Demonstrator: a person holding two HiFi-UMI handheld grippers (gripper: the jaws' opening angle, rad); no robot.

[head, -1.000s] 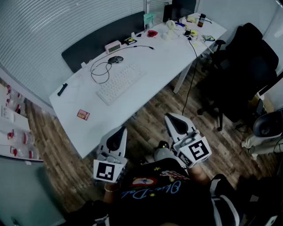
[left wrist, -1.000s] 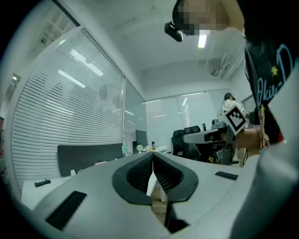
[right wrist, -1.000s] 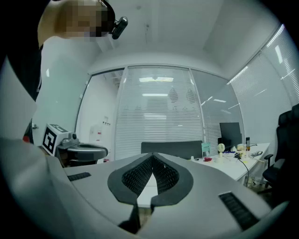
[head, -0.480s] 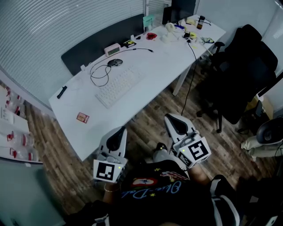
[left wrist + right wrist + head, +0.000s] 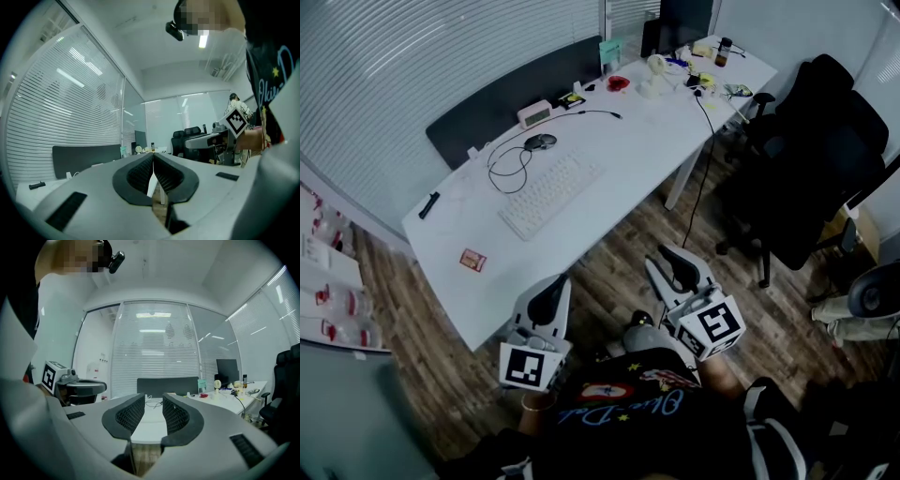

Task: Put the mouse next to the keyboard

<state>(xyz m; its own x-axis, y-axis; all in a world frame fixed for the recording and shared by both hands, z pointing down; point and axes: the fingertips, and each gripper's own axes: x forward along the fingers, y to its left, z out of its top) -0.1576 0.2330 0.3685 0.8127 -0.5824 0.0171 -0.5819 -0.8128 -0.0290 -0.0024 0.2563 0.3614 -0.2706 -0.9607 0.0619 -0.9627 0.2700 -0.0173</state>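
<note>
The dark mouse (image 5: pixel 540 142) lies on the white surface (image 5: pixel 628 159) near its far edge, just beyond the white keyboard (image 5: pixel 550 195) and not touching it, with its cable (image 5: pixel 508 161) looped beside it. Both tongs hang level over the wooden floor (image 5: pixel 609 258), short of the surface. The left tongs (image 5: pixel 549 292) are closed, jaws meeting on nothing. The right tongs (image 5: pixel 675 264) have just been opening; their jaws stand apart with nothing between them
</note>
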